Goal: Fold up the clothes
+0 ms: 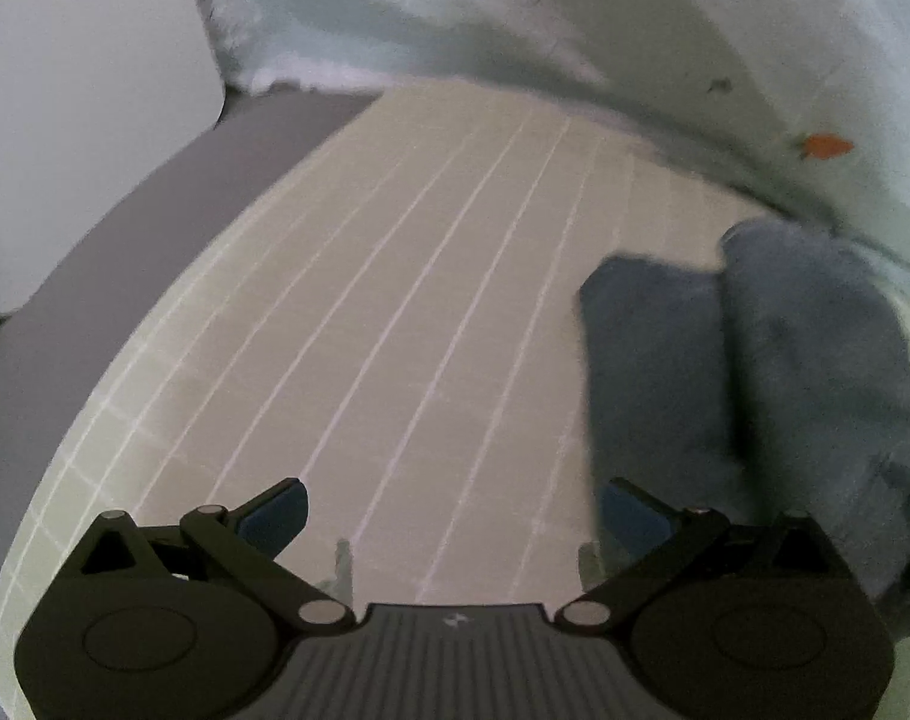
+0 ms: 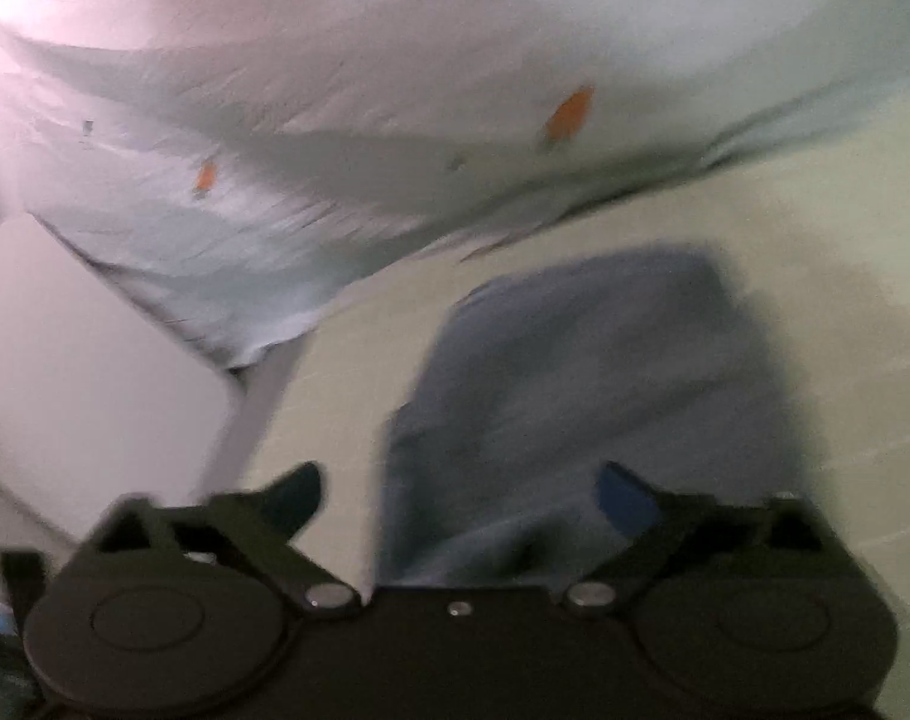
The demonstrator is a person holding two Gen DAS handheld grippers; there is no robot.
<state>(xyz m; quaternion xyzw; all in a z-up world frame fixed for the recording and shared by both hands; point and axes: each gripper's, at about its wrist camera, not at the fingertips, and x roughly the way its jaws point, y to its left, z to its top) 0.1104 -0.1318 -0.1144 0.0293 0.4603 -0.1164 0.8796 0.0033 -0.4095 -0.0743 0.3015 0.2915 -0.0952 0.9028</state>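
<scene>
On gridded mat [image 1: 395, 300], folded blue garment [image 2: 575, 408], no legible writing

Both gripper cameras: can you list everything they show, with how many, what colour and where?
Folded garment: one, dark blue-grey, on the mat, in front of the right gripper and right of the left one.
Gridded mat: one, pale beige with white lines, under the garment.
Light cloth: one, whitish with small orange marks, bunched along the mat's far edge.
Grey surface: one, beside the mat at the left.
White object: one, far left; too blurred to identify.
Left gripper: black, blue pads, open, empty.
Right gripper: black, blue pads, open over the garment's near edge.
</scene>
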